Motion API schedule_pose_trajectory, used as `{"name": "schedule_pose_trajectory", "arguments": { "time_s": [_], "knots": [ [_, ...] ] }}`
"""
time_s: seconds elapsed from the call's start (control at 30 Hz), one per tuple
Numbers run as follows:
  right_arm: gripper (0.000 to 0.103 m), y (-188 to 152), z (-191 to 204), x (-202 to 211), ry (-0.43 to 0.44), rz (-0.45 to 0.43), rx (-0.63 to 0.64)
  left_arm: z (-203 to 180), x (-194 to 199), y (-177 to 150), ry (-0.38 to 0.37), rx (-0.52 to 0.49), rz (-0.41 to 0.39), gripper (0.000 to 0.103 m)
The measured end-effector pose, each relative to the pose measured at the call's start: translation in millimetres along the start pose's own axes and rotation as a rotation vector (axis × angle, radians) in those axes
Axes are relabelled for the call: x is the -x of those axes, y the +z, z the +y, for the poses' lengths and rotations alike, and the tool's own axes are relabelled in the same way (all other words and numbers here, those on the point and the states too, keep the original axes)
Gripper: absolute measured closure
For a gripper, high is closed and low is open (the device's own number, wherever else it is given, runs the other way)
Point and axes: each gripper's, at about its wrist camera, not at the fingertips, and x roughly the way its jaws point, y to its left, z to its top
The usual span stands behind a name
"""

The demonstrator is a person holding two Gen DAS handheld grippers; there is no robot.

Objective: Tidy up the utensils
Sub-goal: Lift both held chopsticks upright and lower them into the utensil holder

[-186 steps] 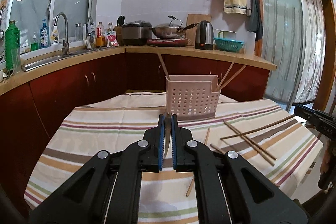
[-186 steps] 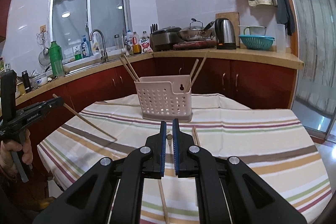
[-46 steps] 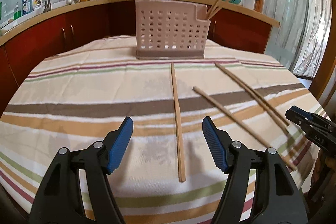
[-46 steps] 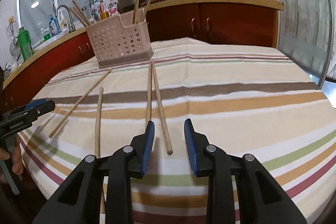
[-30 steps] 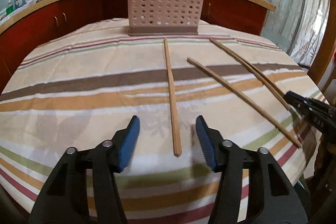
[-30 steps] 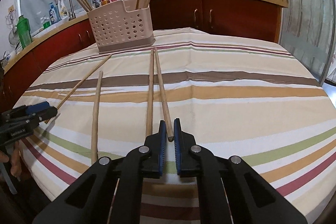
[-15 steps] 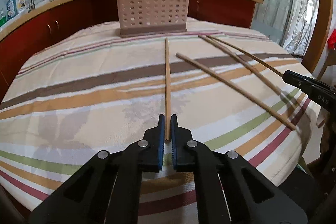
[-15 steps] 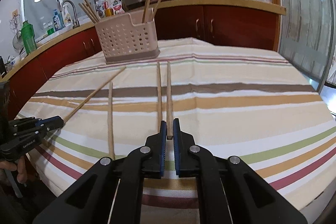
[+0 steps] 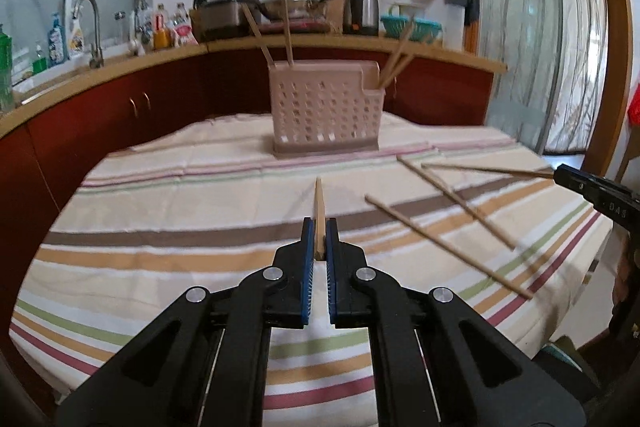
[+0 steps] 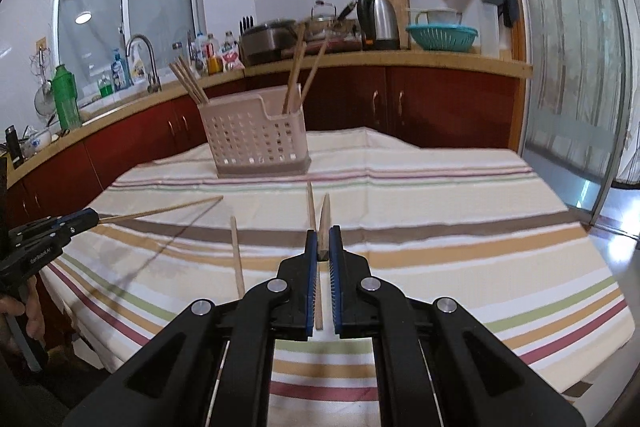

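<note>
A pink perforated utensil basket (image 9: 325,115) stands at the far side of the striped tablecloth and holds several chopsticks; it also shows in the right wrist view (image 10: 256,139). My left gripper (image 9: 319,241) is shut on a wooden chopstick (image 9: 319,211), lifted off the cloth and pointing at the basket. My right gripper (image 10: 322,247) is shut on another chopstick (image 10: 323,219), also raised. Two loose chopsticks (image 9: 444,243) lie on the cloth to the right of the left gripper. The right wrist view shows them as one (image 10: 237,259) left of the right gripper and one under it.
The striped tablecloth (image 9: 180,211) covers a round table. A red-cabinet counter (image 10: 440,63) behind holds a kettle, pots, a teal colander and a sink. The right gripper's tip (image 9: 592,191) shows at the left wrist view's right edge; the left gripper (image 10: 48,231) shows at the right wrist view's left.
Both grippers have risen from the cloth, each lifting its chopstick. The basket now sits higher and farther in both views.
</note>
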Motion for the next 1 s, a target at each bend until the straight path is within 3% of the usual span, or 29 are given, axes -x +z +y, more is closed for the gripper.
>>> {"name": "schedule_pose_trajectory", "arguments": {
  "time_s": [0.5,1.0],
  "knots": [
    [0.096,35,4,25,0.008,-0.105,-0.011,10,32,47,0.017,0.021,-0.151,0.097],
    [0.096,68,11,9,0.028,-0.144,0.022,15,9,85,0.001,0.031,-0.192,0.097]
  ]
}}
